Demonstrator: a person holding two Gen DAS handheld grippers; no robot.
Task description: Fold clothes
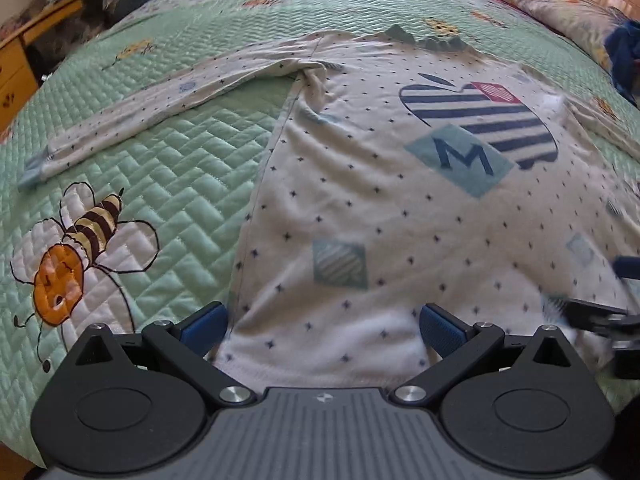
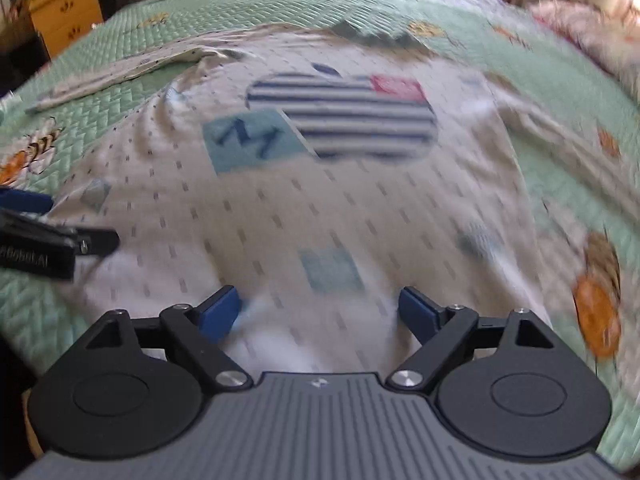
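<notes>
Left gripper [image 1: 320, 330] and right gripper [image 2: 320, 312] look alike: black linkage arms with silver screws, 2 round black discs, a ribbed grey body, and blue textured pads [image 1: 442, 330] at 12 o'clock.

shirt [image 1: 360, 200] on quilt [image 1: 168, 152], sleeve [image 1: 160, 104] left

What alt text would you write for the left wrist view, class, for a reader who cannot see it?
A white long-sleeved shirt with a striped apple print lies flat on a green quilted bedspread, one sleeve stretched out to the left. The open left tool straddles the shirt's near hem, and a bee is stitched on the quilt at left.
</notes>
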